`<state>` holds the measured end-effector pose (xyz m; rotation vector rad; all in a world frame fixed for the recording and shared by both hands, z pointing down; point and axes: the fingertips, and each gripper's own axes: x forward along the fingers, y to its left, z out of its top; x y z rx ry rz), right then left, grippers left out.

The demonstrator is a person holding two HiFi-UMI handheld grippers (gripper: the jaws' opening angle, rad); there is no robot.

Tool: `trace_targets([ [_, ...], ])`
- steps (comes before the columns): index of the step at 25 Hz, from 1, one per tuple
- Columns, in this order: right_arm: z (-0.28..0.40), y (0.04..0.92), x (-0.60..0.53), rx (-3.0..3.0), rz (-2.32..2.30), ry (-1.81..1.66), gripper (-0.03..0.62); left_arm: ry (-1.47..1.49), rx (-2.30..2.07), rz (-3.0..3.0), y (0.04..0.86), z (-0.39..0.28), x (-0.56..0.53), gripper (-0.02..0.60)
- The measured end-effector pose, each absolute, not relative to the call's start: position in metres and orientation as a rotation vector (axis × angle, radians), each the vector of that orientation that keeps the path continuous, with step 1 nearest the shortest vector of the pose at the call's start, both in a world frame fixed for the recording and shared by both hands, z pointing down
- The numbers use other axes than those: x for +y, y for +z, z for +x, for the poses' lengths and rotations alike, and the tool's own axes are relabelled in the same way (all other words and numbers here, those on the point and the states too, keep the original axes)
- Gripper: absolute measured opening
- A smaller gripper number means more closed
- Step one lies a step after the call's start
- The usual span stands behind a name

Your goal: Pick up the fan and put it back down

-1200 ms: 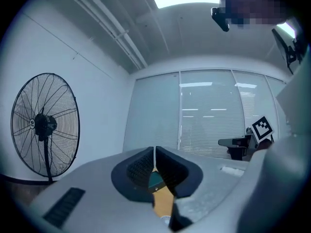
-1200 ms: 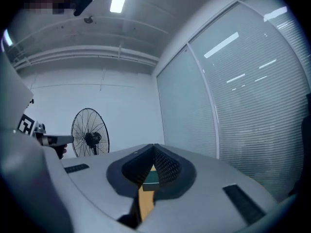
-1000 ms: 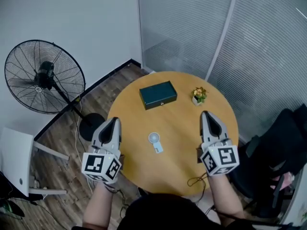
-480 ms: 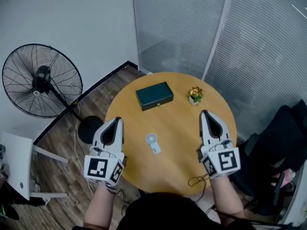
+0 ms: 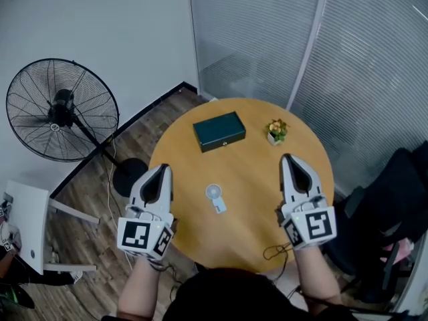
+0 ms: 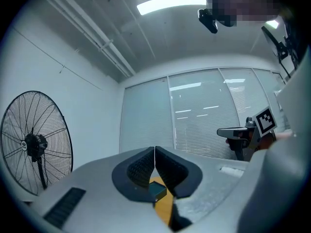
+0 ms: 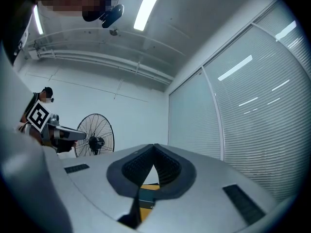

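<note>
A small white hand fan (image 5: 215, 197) lies flat near the middle of the round wooden table (image 5: 251, 179). My left gripper (image 5: 162, 168) hovers over the table's near left edge, to the left of the fan and apart from it. Its jaws are shut with nothing between them (image 6: 154, 148). My right gripper (image 5: 286, 158) hangs over the near right part of the table, also shut and empty (image 7: 154, 145). The small fan lies between the two grippers and neither touches it. It is hidden in both gripper views.
A dark green box (image 5: 219, 132) and a small potted plant (image 5: 277, 132) stand at the table's far side. A large black pedestal fan (image 5: 61, 109) stands on the floor at left, by a white stand (image 5: 27, 226). A black chair (image 5: 394, 199) is at right. A thin cable (image 5: 274, 251) lies on the near edge.
The head view swayed left and came back. Both grippers stay shut at the table's near side, and the small fan lies where it was.
</note>
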<state>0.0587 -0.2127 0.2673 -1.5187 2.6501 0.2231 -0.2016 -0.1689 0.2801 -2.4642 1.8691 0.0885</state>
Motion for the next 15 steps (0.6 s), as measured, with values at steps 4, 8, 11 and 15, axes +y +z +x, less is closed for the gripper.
trace_targets([
  [4, 0.062, 0.268, -0.215, 2.648, -1.517, 0.219, 0.005, 0.084, 1.865, -2.458, 0.277, -0.198, -0.168, 0.011],
  [8, 0.064, 0.269, -0.216, 2.652, -1.510, 0.216, 0.005, 0.077, 1.871, -2.452, 0.276, -0.196, -0.168, 0.011],
  [11, 0.066, 0.270, -0.216, 2.656, -1.501, 0.214, 0.005, 0.071, 1.876, -2.451, 0.278, -0.193, -0.167, 0.011],
  [15, 0.070, 0.271, -0.215, 2.661, -1.491, 0.206, 0.005, 0.059, 1.881, -2.451, 0.279, -0.188, -0.166, 0.011],
])
